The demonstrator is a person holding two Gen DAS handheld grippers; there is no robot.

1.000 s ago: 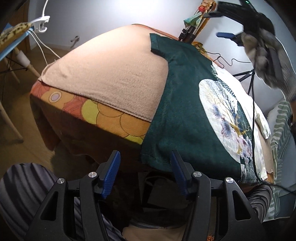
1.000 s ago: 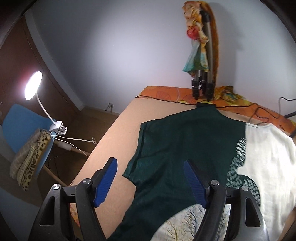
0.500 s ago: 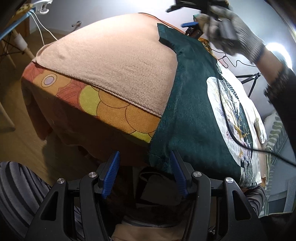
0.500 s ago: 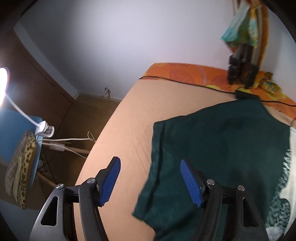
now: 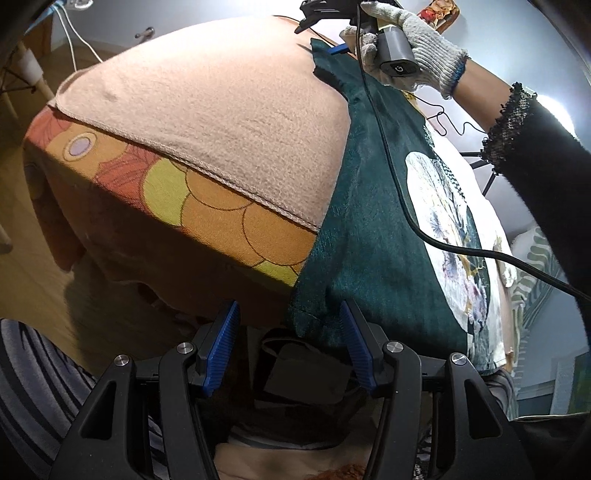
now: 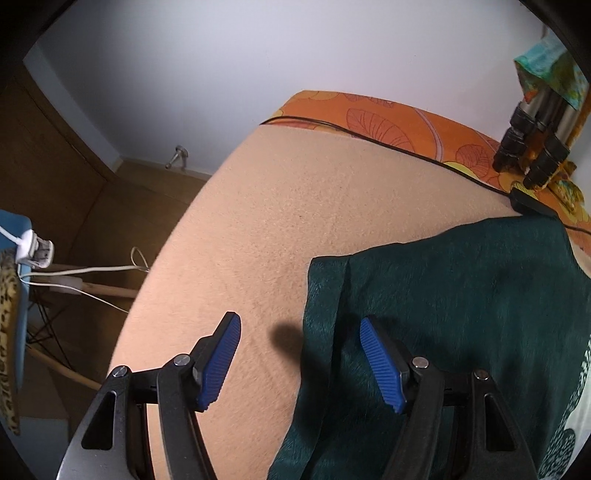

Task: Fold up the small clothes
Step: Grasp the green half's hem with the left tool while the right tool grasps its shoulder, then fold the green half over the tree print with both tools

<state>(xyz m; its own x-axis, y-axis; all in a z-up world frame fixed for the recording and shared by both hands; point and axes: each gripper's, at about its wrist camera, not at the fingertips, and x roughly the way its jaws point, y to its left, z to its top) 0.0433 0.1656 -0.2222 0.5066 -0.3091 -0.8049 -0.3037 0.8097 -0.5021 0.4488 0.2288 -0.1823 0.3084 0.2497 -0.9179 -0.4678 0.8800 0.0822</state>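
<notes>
A dark green T-shirt (image 5: pixel 373 229) with a white round print lies flat on a beige blanket (image 5: pixel 229 122), its hem hanging over the near edge. My left gripper (image 5: pixel 290 339) is open, with the hem's left corner between its jaws. My right gripper (image 6: pixel 301 354) is open, low over the edge of the shirt's left sleeve (image 6: pixel 325 295). In the left wrist view the right gripper (image 5: pixel 325 26) shows at the far sleeve, held by a gloved hand (image 5: pixel 410 44).
An orange patterned sheet (image 5: pixel 207 218) covers the bed under the blanket. A black cable (image 6: pixel 369 136) crosses the far end, next to tripod legs (image 6: pixel 532 155). A blue chair with a clip lamp (image 6: pixel 33 251) stands on the wooden floor at left.
My right gripper has come down and left toward the shirt's far sleeve. My left gripper has moved in closer to the hem corner. Both stay open.
</notes>
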